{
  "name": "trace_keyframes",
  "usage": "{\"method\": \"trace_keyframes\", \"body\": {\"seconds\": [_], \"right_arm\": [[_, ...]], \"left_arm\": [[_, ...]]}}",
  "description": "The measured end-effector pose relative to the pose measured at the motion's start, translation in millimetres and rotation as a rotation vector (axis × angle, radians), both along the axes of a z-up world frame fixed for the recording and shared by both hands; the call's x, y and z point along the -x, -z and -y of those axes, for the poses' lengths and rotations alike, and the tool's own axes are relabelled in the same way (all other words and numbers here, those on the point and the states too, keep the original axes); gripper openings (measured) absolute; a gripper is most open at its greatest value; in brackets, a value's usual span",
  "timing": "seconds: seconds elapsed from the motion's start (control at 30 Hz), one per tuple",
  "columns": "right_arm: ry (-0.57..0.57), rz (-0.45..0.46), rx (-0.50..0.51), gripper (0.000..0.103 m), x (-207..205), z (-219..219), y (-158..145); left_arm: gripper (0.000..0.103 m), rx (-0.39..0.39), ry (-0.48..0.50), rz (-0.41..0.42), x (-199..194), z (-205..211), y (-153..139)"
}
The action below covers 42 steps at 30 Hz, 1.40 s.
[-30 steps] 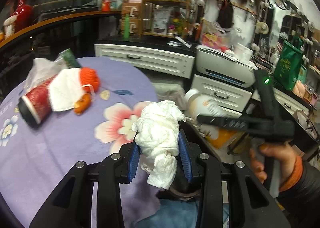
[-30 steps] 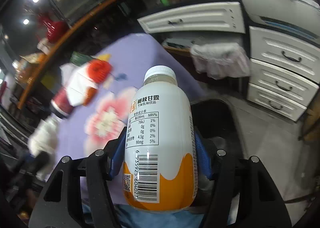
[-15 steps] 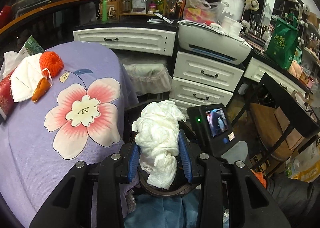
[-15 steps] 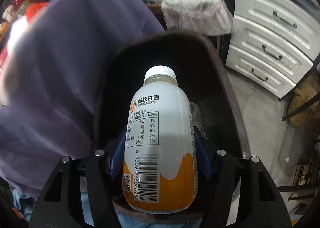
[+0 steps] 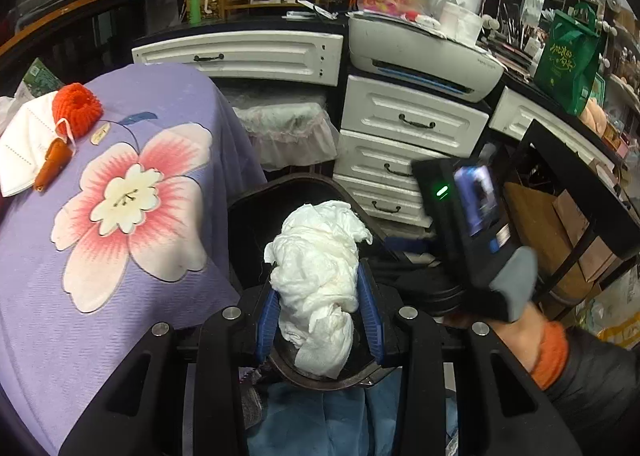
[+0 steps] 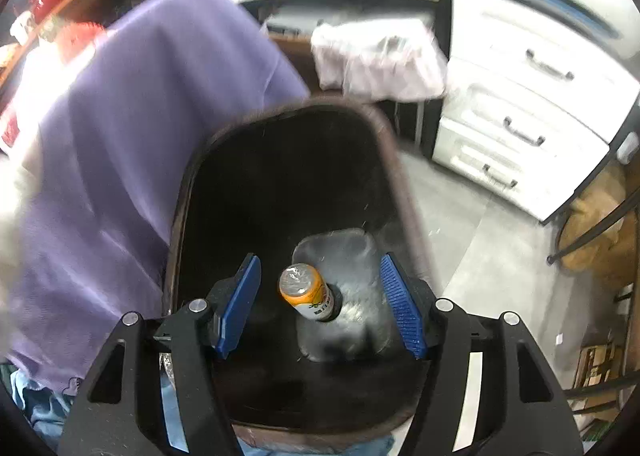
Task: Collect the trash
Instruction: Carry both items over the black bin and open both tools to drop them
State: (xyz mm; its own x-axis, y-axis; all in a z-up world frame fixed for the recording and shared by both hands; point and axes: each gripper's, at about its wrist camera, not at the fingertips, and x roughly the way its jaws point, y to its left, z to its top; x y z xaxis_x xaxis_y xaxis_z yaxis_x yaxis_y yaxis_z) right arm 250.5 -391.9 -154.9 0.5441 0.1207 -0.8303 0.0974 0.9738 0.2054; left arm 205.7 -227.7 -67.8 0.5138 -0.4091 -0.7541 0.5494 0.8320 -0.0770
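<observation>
Cluttered white drawers and a printer fill the far side of the room, and a table under a purple flowered cloth (image 5: 100, 264) stands at the left, with a dark bin (image 6: 288, 184) on the floor just beside its near right corner. Both grippers are over that bin. The right gripper (image 6: 320, 300) has its blue pads spread wide with nothing between them at their level; far below, at the bin's bottom, the orange-and-white bottle (image 6: 306, 292) stands roughly on end, so its long axis runs up toward the camera. It is clear of the pads, apart from them. The left gripper (image 5: 320, 304) clamps narrowly on the crumpled white tissue wad (image 5: 320, 276), which stands up out of the pads and droops below them. In the left wrist view the bin's rim shows right under and beyond the wad, so the wad appears to hang over the opening, and letting go looks like the step in hand. More trash lies on the table's far left: a white face mask (image 5: 24, 148) and a red knitted piece (image 5: 76, 108), well apart from both grippers.
</observation>
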Motion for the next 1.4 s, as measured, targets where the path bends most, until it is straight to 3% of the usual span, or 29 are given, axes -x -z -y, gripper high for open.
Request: {"method": "trace_keyframes", "body": {"seconds": [0.17,0.27,0.47,0.7,0.8,0.87,0.97,1.2,1.4], "right_arm": [[0.091,0.063,0.073,0.064,22,33,-29],[0.134,0.086,0.061,0.065,38,51,-37],[0.204,0.094,0.044,0.065,61,75,-40],[0.228,0.097,0.032,0.065,73,74,-37],[0.231,0.103,0.027,0.065,73,73,-37],[0.23,0.108,0.027,0.065,74,71,-39],[0.217,0.115,0.033,0.066,74,67,-44],[0.196,0.143,0.032,0.066,76,60,-59],[0.165,0.18,0.046,0.069,76,48,-77]], "left_arm": [[0.036,-0.05,0.026,-0.044,-6,18,25],[0.036,-0.09,0.044,-0.055,-9,31,40],[0.036,-0.146,0.052,-0.09,-20,45,64],[0.037,-0.2,0.057,-0.114,-24,52,86],[0.048,-0.211,0.061,-0.117,-26,54,89],[0.068,-0.209,0.063,-0.118,-26,54,89],[0.079,-0.192,0.072,-0.106,-21,52,83],[0.086,-0.161,0.113,-0.052,-3,45,59],[0.09,-0.081,0.128,0.004,19,23,21]]}}
